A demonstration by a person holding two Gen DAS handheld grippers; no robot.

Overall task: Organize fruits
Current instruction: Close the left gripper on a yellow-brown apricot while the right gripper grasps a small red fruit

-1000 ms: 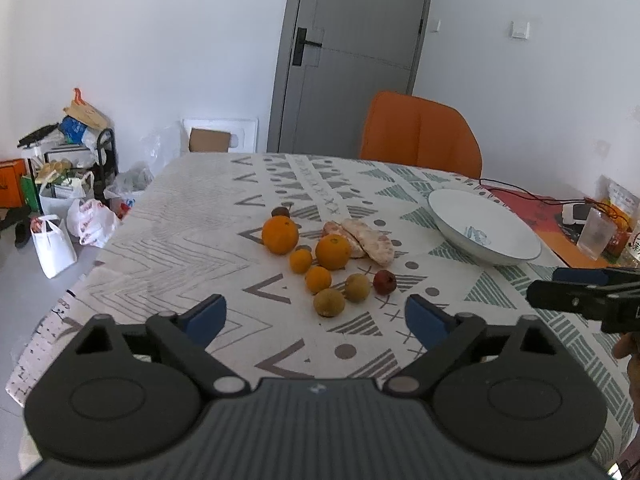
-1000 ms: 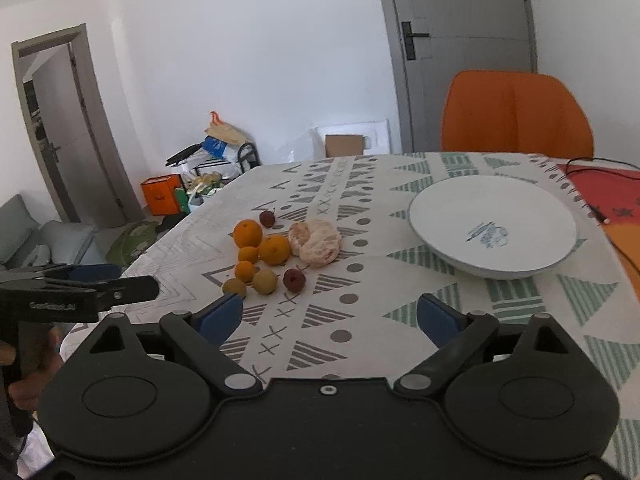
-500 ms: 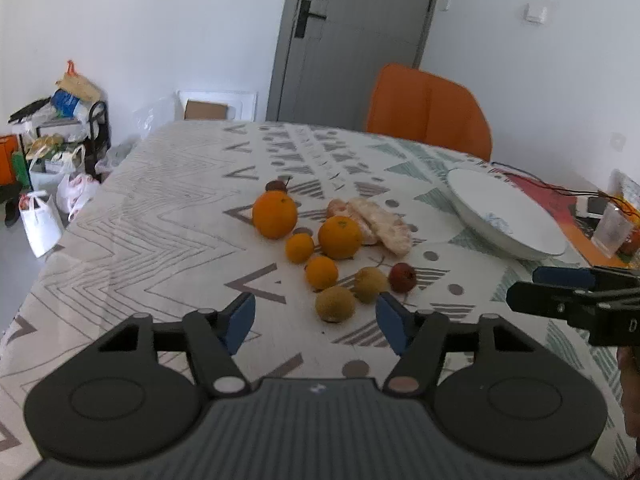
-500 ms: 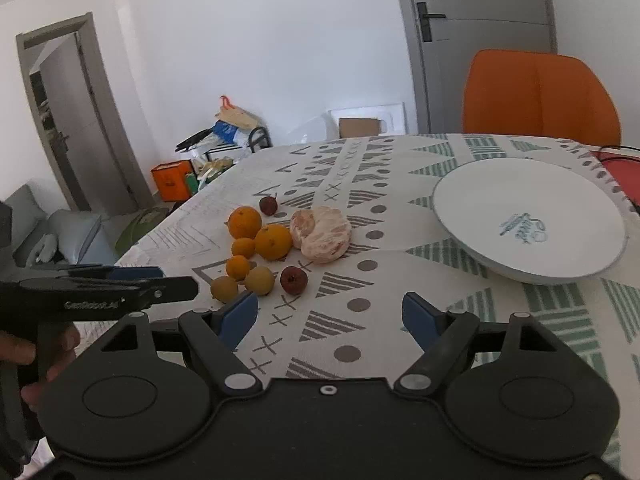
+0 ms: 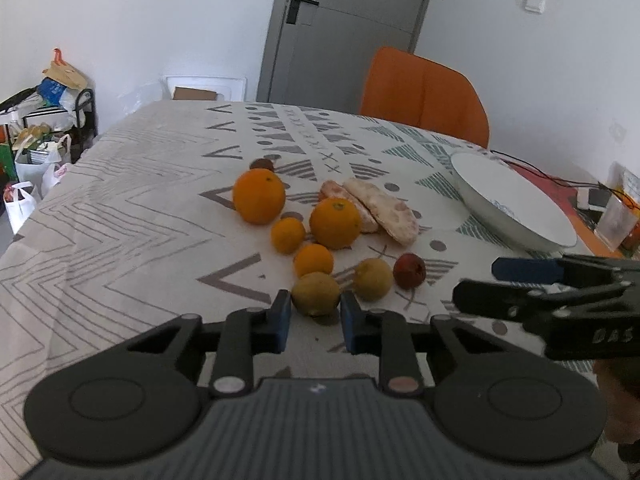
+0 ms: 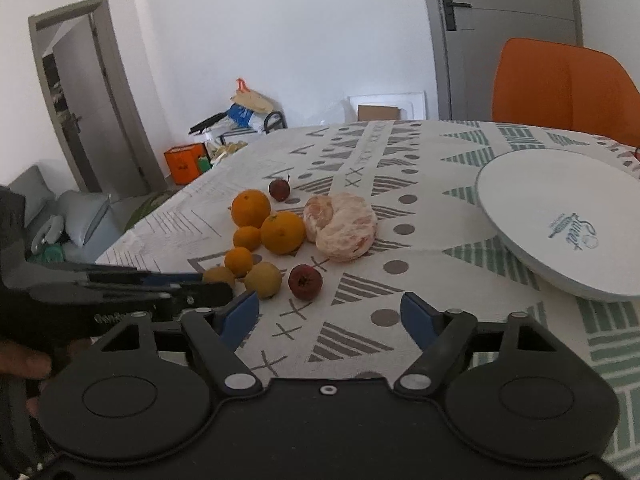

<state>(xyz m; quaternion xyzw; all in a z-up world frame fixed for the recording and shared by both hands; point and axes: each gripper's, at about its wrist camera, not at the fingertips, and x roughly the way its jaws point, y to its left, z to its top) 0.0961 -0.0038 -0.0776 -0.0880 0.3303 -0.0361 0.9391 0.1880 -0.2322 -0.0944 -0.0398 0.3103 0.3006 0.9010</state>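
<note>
A cluster of fruit lies on the patterned tablecloth (image 5: 120, 208): two oranges (image 5: 259, 196), two small tangerines (image 5: 288, 235), a peeled citrus (image 6: 340, 226) and two dark red fruits (image 6: 305, 282). There are also two yellow-brown round fruits. My left gripper (image 5: 314, 309) is shut on the nearer yellow-brown fruit (image 5: 316, 293), with a blue pad pressed on each side of it. The other yellow-brown fruit (image 5: 373, 279) sits just right of it. My right gripper (image 6: 330, 312) is open and its jaws are closing, with only cloth between them. It is short of the red fruit.
A white plate (image 6: 560, 216) lies empty at the right of the table. An orange chair (image 5: 424, 96) stands behind the far edge. Cables and a clear cup (image 5: 614, 224) are at the far right. Bags and a rack (image 5: 44, 120) crowd the floor to the left.
Both grippers moved forward and down toward the fruit. The left jaws went from wide open to shut around the near yellow-brown fruit. The right jaws narrowed a little.
</note>
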